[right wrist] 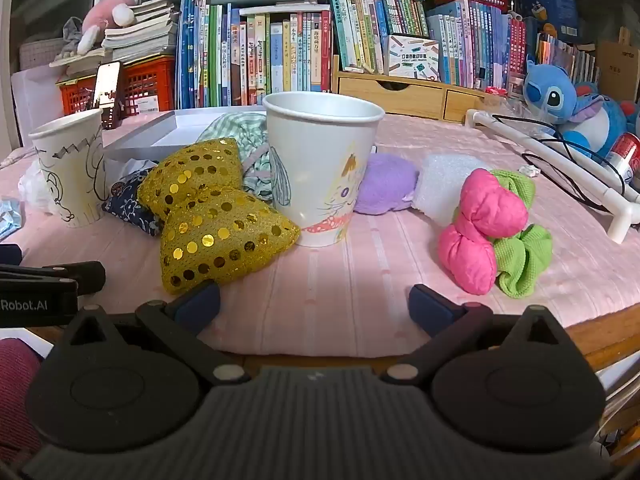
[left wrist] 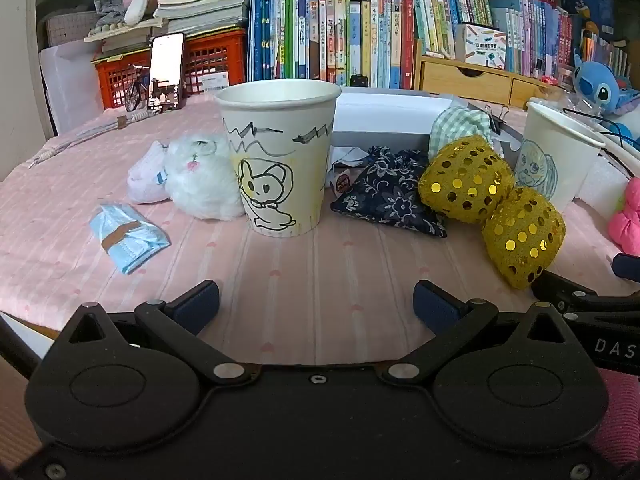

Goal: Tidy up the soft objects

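My left gripper (left wrist: 316, 304) has its jaws wide apart, nothing between them, only pink tablecloth (left wrist: 320, 272) under them. My right gripper (right wrist: 314, 306) is the same: jaws fully apart, empty, over the cloth near the table edge.

In front of the left gripper stands a paper cup w/ a black animal drawing (left wrist: 278, 156), upright, mouth up. Just left of it, touching its side, lies a white fluffy toy (left wrist: 200, 176), and beside that a pale pink soft thing (left wrist: 146, 178). Nearer to me on the left lies a blue pack of masks (left wrist: 128, 238), apart from the others. Right of the cup is a navy floral pouch (left wrist: 390, 196), and against it the gold sequin bow (left wrist: 492, 204), w/ a green checked cloth (left wrist: 460, 124) behind. A grey tray (left wrist: 384, 120) is behind the cup.

In front of the right gripper stands a 2nd paper cup w/ a coloured cat drawing (right wrist: 320, 168), upright too. The gold bow leans on its left side, touching. Behind-right of the cup is a purple soft pad (right wrist: 386, 184), then a white foam piece (right wrist: 440, 184). More to the right, apart from the cup, lie a pink knotted bundle (right wrist: 478, 228) and a green scrunchie (right wrist: 522, 248), touching each other. A blue plush toy (right wrist: 568, 108) sits at the far right.
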The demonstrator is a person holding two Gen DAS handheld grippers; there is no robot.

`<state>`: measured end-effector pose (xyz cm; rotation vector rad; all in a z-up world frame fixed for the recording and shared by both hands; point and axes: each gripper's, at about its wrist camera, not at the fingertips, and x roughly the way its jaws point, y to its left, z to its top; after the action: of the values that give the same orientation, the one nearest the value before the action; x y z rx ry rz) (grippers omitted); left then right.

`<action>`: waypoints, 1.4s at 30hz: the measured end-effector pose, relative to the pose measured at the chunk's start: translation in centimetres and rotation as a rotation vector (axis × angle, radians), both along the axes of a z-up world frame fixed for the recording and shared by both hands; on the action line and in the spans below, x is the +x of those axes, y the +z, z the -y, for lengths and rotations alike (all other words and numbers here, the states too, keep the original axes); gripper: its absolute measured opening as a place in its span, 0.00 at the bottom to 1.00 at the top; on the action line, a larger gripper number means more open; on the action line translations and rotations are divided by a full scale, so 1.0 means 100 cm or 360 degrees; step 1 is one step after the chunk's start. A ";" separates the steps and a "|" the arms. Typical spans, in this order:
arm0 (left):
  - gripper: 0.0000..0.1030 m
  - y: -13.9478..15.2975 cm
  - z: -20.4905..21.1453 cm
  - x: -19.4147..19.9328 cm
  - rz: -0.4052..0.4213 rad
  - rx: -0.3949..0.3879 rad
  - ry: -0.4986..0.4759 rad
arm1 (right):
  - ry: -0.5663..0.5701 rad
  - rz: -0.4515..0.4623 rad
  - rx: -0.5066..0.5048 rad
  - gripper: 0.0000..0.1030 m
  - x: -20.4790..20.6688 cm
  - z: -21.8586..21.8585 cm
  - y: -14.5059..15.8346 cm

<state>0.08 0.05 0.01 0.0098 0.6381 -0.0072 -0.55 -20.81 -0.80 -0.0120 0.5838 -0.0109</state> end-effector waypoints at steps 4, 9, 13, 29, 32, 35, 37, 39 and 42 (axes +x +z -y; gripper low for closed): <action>1.00 -0.001 -0.002 0.001 -0.0011 -0.0010 0.0007 | 0.0000 -0.0003 0.0001 1.00 0.000 0.000 0.000; 1.00 0.008 -0.005 0.002 -0.0038 0.0006 0.0000 | 0.0001 -0.0004 0.0000 1.00 0.001 0.000 0.000; 1.00 0.006 -0.003 0.001 -0.0034 0.0007 -0.0009 | 0.0002 -0.0003 0.0000 1.00 0.001 0.000 0.000; 1.00 0.001 -0.002 0.002 -0.0029 0.0008 -0.0014 | 0.0002 -0.0009 0.0000 1.00 0.002 0.000 0.000; 1.00 0.001 -0.002 0.002 -0.0030 0.0008 -0.0014 | 0.0002 -0.0011 0.0000 1.00 0.002 0.000 0.000; 1.00 0.001 -0.002 0.002 -0.0030 0.0008 -0.0014 | 0.0002 -0.0011 -0.0001 1.00 0.002 0.000 0.000; 1.00 0.001 -0.002 0.002 -0.0031 0.0008 -0.0014 | 0.0001 -0.0011 0.0000 1.00 0.002 -0.001 0.000; 1.00 0.001 -0.002 0.002 -0.0031 0.0008 -0.0015 | 0.0001 -0.0011 0.0000 1.00 0.002 -0.001 0.000; 1.00 0.002 -0.002 0.002 -0.0032 0.0008 -0.0015 | 0.0001 -0.0012 0.0000 1.00 0.002 -0.001 0.000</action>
<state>0.27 0.29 0.17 0.0178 0.6579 -0.0145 -0.37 -20.75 -0.77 -0.0125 0.5910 -0.0101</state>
